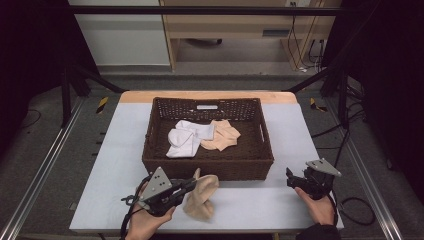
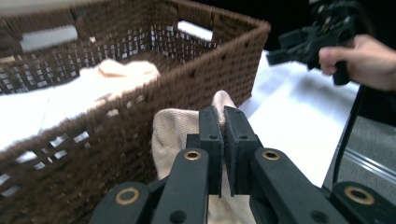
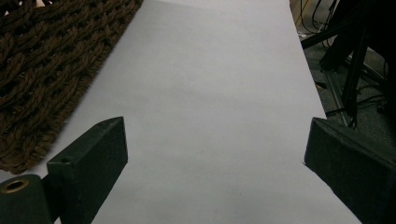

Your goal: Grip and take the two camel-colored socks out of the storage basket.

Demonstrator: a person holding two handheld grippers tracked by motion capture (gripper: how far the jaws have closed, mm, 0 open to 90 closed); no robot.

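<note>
Left hand-held gripper (image 1: 187, 186) is pinching a beige sock (image 1: 202, 196) at table's near edge, w/ two socks (image 1: 202, 136) lying in basket (image 1: 207, 169) already; right hand-held gripper (image 1: 291, 178) is waiting, jaws spread.

High view: fixed above near table (image 1: 280, 200) edge, faces forward and down. Left gripper view: close behind closed jaws, faces basket (image 2: 140, 107) near wall, right gripper (image 2: 299, 49) beyond. Right gripper view: low over table, basket corner left of spread jaws. All share basket.
</note>
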